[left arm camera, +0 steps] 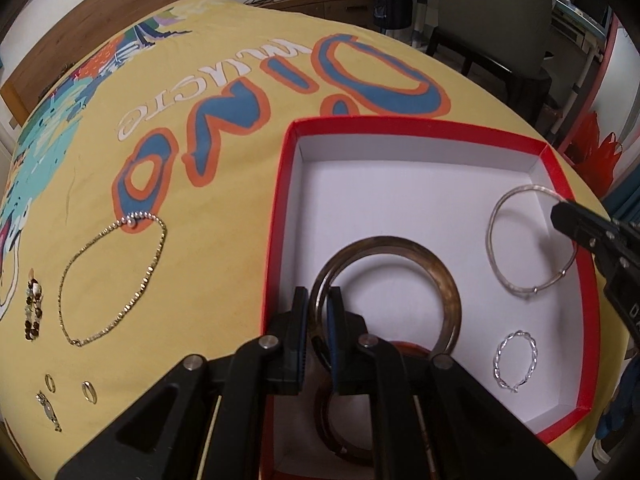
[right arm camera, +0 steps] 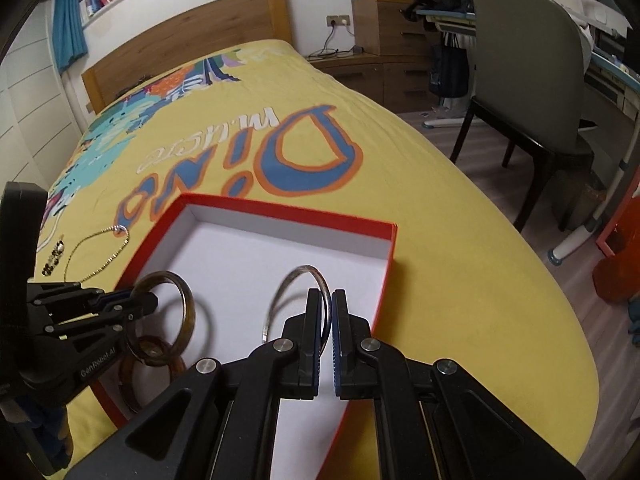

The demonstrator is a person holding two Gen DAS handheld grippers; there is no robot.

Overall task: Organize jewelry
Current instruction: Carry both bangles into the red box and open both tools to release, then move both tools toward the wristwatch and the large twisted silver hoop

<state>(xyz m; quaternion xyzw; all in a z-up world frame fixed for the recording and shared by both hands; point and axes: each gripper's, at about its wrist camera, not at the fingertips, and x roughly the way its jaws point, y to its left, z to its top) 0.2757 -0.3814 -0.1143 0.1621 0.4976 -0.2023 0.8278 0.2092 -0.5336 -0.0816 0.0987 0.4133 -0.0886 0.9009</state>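
A red box [left arm camera: 280, 184] with a white inside lies on the yellow bedspread; it also shows in the right wrist view [right arm camera: 280, 212]. My left gripper [left arm camera: 320, 300] is shut on a brown bangle [left arm camera: 440, 272] and holds it inside the box; the bangle also shows in the right wrist view [right arm camera: 188, 304]. A second amber bangle [right arm camera: 136, 372] lies below it. My right gripper [right arm camera: 327, 304] is shut on a thin silver bangle [right arm camera: 288, 284], seen at the box's right side [left arm camera: 496, 216]. A twisted silver bracelet [left arm camera: 516, 360] lies in the box.
On the bedspread left of the box lie a gold chain necklace [left arm camera: 116, 280], a beaded piece [left arm camera: 34, 316], small rings [left arm camera: 89, 392] and an earring [left arm camera: 48, 408]. A grey chair [right arm camera: 532, 80] and desk stand to the right of the bed.
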